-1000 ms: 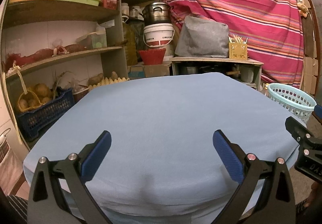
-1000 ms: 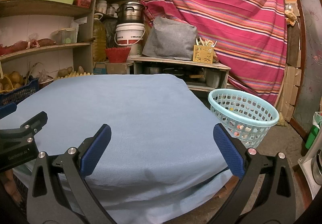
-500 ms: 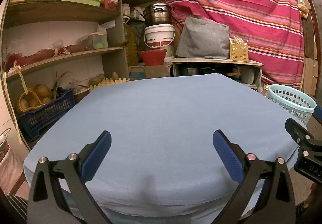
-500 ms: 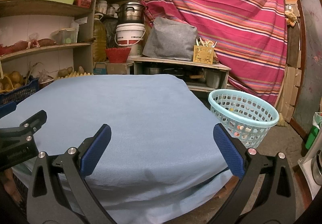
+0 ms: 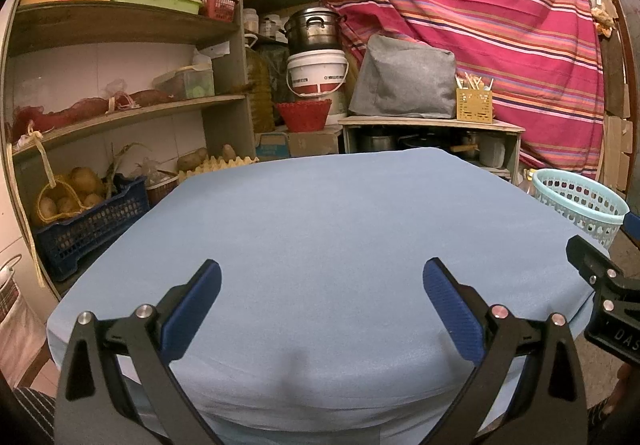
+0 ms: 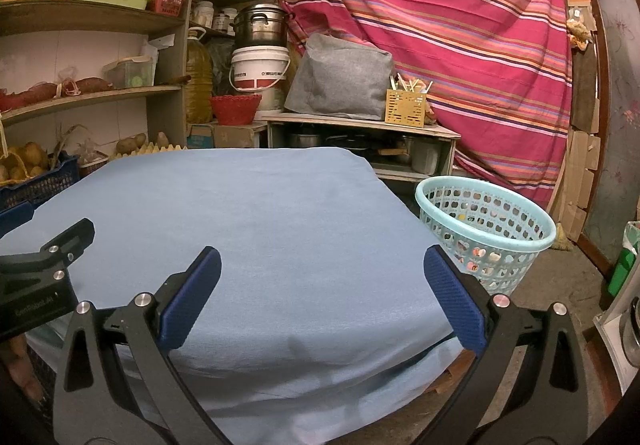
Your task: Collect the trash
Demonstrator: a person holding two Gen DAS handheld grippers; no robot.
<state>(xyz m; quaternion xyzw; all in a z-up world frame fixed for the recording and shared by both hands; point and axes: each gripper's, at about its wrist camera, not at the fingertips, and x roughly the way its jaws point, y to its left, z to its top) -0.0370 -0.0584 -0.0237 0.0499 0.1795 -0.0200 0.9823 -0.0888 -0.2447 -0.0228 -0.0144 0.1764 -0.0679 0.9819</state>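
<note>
Table [image 5: 320, 213] is draped in a plain light blue cloth [image 6: 248, 213], hanging over the edge at 6 o'clock, just fabric showing on top.

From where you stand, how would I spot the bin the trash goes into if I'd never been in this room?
Start at the big table under the blue cloth and go to its right edge. On the floor just beyond it, in front of the red striped curtain, stands a round, pale turquoise plastic basket. Its walls are perforated with holes and it is open-topped, unlike the dark blue crate of potatoes by the shelves.
</note>
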